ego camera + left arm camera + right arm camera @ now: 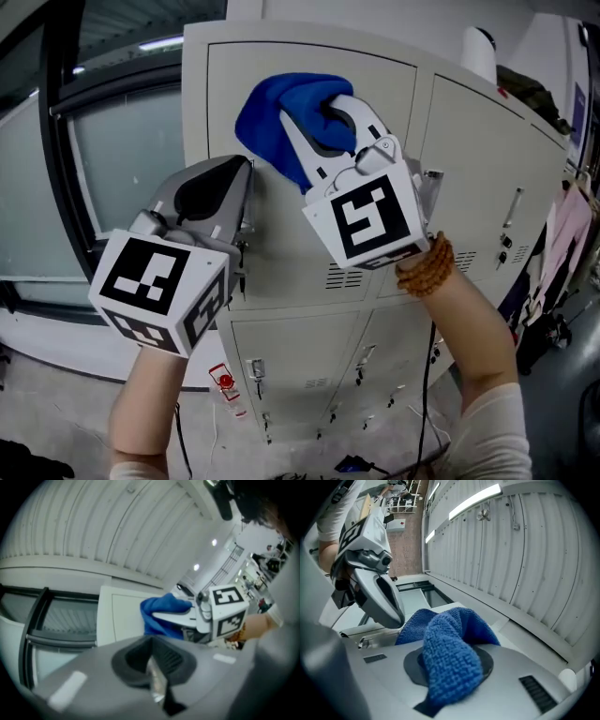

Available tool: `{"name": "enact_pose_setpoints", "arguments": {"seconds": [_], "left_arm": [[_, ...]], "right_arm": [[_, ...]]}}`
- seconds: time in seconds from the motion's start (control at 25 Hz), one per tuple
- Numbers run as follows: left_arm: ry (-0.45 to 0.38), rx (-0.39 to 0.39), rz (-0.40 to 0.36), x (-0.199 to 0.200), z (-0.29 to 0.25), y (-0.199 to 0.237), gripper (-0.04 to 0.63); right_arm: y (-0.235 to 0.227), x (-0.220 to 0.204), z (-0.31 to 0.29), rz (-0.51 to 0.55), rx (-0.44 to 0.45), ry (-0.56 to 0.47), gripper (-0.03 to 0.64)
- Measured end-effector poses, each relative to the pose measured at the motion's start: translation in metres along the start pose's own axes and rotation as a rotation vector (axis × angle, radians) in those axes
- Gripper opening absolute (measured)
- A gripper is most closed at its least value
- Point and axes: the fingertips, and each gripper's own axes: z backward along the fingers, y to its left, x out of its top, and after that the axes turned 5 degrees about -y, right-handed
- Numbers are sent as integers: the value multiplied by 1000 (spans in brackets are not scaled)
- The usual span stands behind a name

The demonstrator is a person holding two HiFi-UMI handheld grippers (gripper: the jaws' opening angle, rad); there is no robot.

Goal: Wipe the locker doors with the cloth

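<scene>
While right claw (321,112) clamps blue cloth (267,117) against locker door (225,89), left claw (239,178) sits closed, empty.

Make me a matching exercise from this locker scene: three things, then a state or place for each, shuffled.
1. cloth
2. left tool
3. bead bracelet

A. around the right wrist
B. clamped in the right tool, at the upper locker door
C. shut, holding nothing

Pairs: 1-B, 2-C, 3-A.
</scene>
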Motion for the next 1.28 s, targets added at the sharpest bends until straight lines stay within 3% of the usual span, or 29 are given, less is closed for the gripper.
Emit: {"name": "enact_pose_setpoints", "arguments": {"seconds": [0.32,0.68,0.92,1.28], "left_arm": [[-27,-29,-29,12,-11,-21,2],[-8,-59,25,-5,-14,-44,2],[33,-78,48,-30,-10,-50,2],[73,-72,72,-54,14,-71,3]], "right_arm": [[-45,5,-9,11,-72,-19,25],[-69,-14,17,-37,-171,-9,23],[-34,-32,45,-82,-165,8,23],[53,-65,90,-152,-82,80,23]]}}
